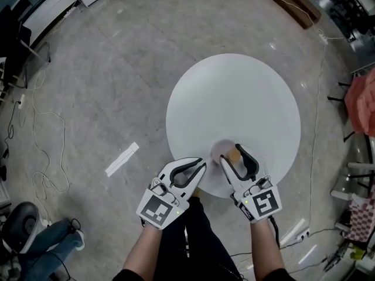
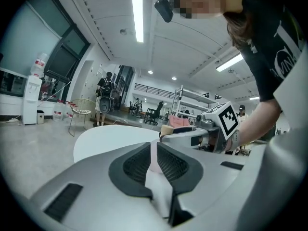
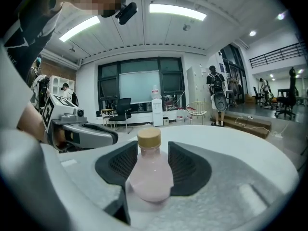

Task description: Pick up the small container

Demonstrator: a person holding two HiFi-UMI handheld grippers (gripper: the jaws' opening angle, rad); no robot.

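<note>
Small container, a pink bottle with a tan cap, stands upright near the near edge of the round white worktop. Right hand-held gripper is reached in over that edge; its jaws are spread wide, one on each side of the bottle. In the right gripper view the dark pads flank the neck with a gap showing on both sides, so it reads as bracketed, not clamped. The views do not settle whether the pads brush the wider belly. Left hand-held gripper sits just beside the right one at the worktop's rim, jaws pressed together, nothing in them, and it seems to have no part in the pick. Judged progress: approach and alignment are done, and the bottle sits well back between the jaws. Still to do: close on the body and lift it clear. The bottle's rounded shape may let it slip if the jaws close high, on the neck.
</note>
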